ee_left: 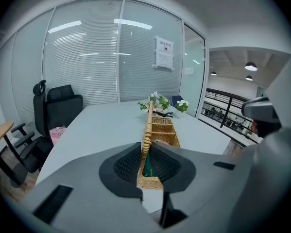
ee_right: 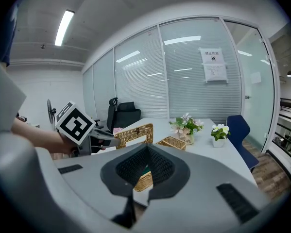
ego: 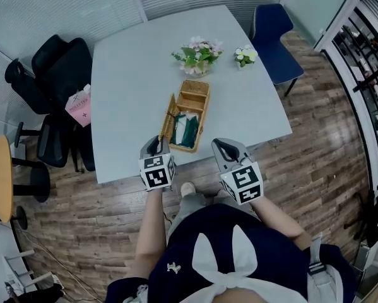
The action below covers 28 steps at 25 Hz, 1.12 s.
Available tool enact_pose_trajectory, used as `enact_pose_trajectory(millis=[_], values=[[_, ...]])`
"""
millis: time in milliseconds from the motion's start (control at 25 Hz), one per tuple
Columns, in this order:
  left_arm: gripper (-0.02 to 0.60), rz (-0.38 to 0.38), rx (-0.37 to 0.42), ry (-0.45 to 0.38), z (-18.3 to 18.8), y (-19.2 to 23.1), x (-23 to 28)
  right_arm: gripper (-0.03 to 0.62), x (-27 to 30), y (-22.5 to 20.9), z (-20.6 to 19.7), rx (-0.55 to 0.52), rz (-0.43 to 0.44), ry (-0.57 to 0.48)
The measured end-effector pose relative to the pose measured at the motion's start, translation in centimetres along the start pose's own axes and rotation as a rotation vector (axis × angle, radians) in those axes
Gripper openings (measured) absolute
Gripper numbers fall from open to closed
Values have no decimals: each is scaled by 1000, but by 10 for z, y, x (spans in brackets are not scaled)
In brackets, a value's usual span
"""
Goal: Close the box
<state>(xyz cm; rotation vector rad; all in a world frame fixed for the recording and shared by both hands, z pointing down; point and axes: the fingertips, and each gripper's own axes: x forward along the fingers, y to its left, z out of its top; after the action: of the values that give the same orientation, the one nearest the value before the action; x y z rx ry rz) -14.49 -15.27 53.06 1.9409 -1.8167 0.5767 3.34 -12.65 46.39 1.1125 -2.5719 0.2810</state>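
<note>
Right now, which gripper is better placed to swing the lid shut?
Left. The left gripper has its fingers pinching the upright lid at its edge; the right gripper is shut, empty, apart from the box.

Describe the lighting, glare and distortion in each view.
Head view: even light, the fisheye lens bows the table edges, and there is glare on the floor at right. Left gripper view: a round black vignette, ceiling lights mirrored in the glass wall, and the lid sharp. Right gripper view: the same vignette, with a bright ceiling lamp at upper left.
</note>
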Motion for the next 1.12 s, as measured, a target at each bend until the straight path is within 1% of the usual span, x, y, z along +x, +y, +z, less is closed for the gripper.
enact_pose_trajectory(millis=[280,880,1120], values=[[66,-6,69,10,-2,-10,0,5,-5,-1,-4,7,-9,2],[67,-13,125,23,-5,-17,1,5,-9,0,-7,15,-16,5],[67,-15,169,32,-7,-23,1,5,-11,-1,-11,20,-18,9]])
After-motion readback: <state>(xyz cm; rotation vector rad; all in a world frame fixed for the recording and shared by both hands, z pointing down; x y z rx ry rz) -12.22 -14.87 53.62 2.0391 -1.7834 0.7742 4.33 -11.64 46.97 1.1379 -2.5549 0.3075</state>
